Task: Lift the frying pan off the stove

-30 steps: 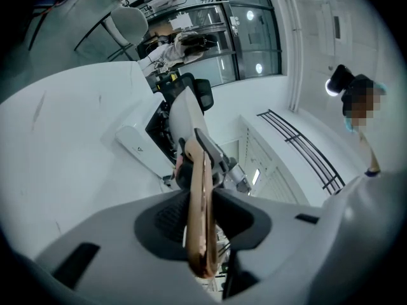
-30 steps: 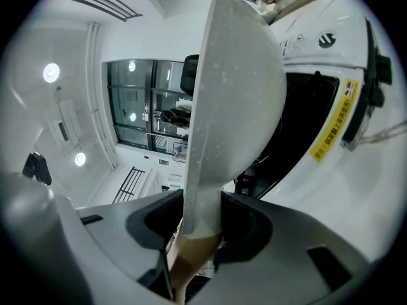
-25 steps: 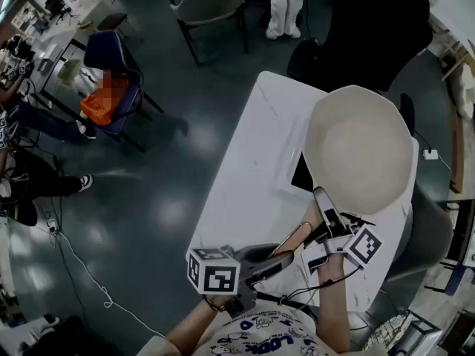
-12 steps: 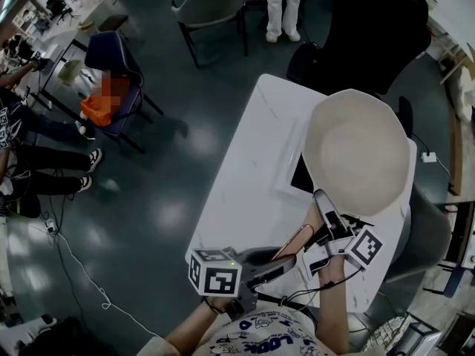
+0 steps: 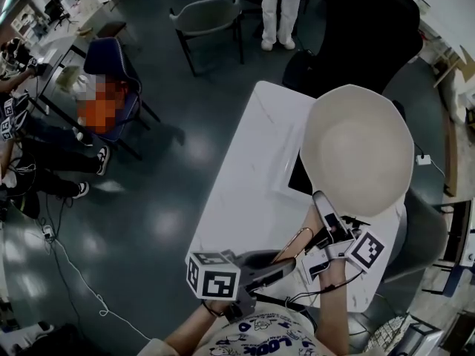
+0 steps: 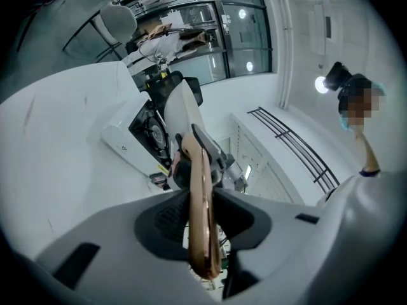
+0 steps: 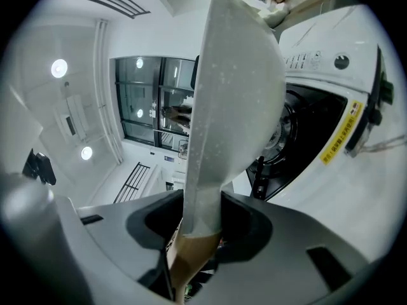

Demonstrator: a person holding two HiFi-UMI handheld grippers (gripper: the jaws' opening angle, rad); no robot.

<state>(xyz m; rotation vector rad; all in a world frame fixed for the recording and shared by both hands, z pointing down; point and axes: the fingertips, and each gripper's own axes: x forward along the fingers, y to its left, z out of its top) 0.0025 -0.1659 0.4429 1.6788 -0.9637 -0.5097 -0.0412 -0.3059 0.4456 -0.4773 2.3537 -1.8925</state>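
Two grippers share one frying pan [image 5: 360, 150] at the white table [image 5: 241, 199] in front of you. Your right gripper [image 5: 325, 208] is clamped on the pale neck of the handle [image 5: 297, 240], close to the bowl of the pan. Its own view shows both jaws pressing that neck from either side, with the tan grip running back behind them. Your left gripper [image 5: 285, 261], nearer your body, is closed tight on the tail end of the same handle. The copper-brown grip is pinched between its jaws and pokes out toward the camera.

The pan, cream-coloured inside, spreads over the far right part of the table. It covers most of the white tabletop stove [image 5: 286, 178], of which only the near left edge and a strip of dark top show in the head view. In the right gripper view the black burner [image 7: 289, 135] sits just beside the pan's speckled underside. The pan appears to hang slightly clear of it, though the wide-angle lens makes the gap hard to judge.

Beyond the table, on the dark floor, a grey chair [image 5: 208, 13] and a blue chair [image 5: 111, 61] stand apart. A person in white trousers [image 5: 278, 10] stands at the top edge, and a pale cable [image 5: 78, 262] trails across the floor at the left.
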